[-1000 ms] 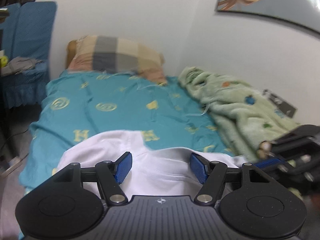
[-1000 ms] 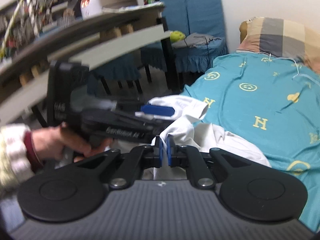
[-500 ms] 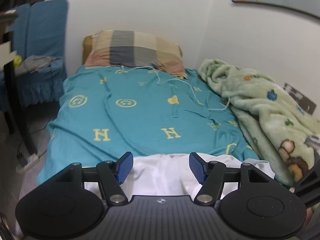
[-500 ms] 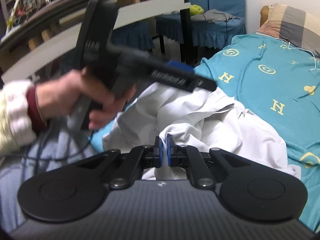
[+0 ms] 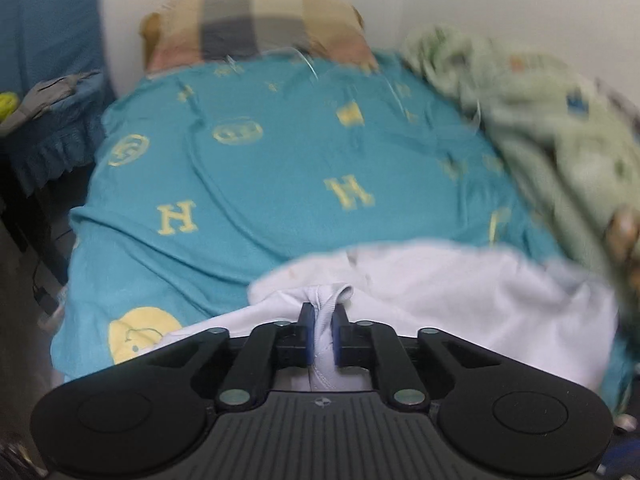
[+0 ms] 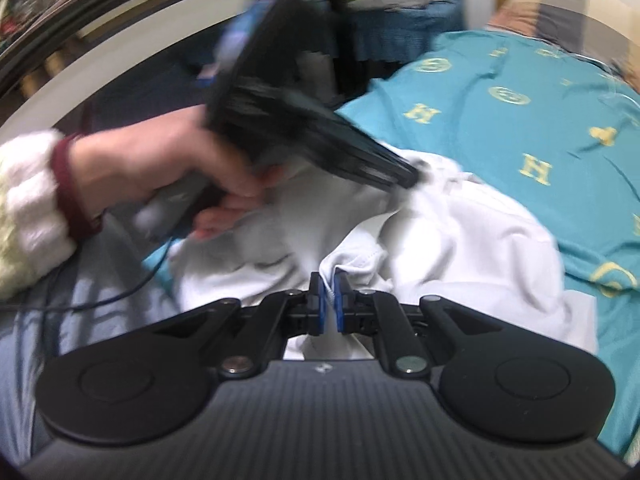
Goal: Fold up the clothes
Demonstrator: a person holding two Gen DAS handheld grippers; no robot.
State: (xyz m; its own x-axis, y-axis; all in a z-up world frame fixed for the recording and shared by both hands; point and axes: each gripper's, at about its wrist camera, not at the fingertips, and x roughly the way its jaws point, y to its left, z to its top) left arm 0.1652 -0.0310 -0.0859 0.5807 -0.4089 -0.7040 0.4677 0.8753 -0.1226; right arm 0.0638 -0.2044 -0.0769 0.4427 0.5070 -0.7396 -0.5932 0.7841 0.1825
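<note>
Nearest the left wrist camera, the left gripper point(image 5: 323, 322) had just been closing, and its blue pads were clamped on a bunched, stitched edge of the white shirt point(image 5: 460, 292), the cloth squeezed up between them. The shirt lay heaped at the near edge of the bed point(image 5: 280, 168), spreading toward the right side of that view. Beyond it ran the teal sheet with yellow letters and faces, then a checked pillow point(image 5: 256, 24) at the far edge against the wall, with a thin white cable point(image 5: 312, 66) trailing just below it. A pale green blanket point(image 5: 560, 136) was piled along the bed's right edge, something the right wrist view did not take in. The right wrist camera showed the right gripper point(image 6: 328, 302) clenched on another hemmed fold of the same shirt point(image 6: 480, 248). Only this view showed the person's left hand point(image 6: 168, 168), in a fluffy white cuff with a dark red band, gripping the left gripper's handle point(image 6: 320, 136), its tip buried in the shirt further up the heap. Blue chairs point(image 6: 400, 24) stood past the bed's far left corner, blurred.
</note>
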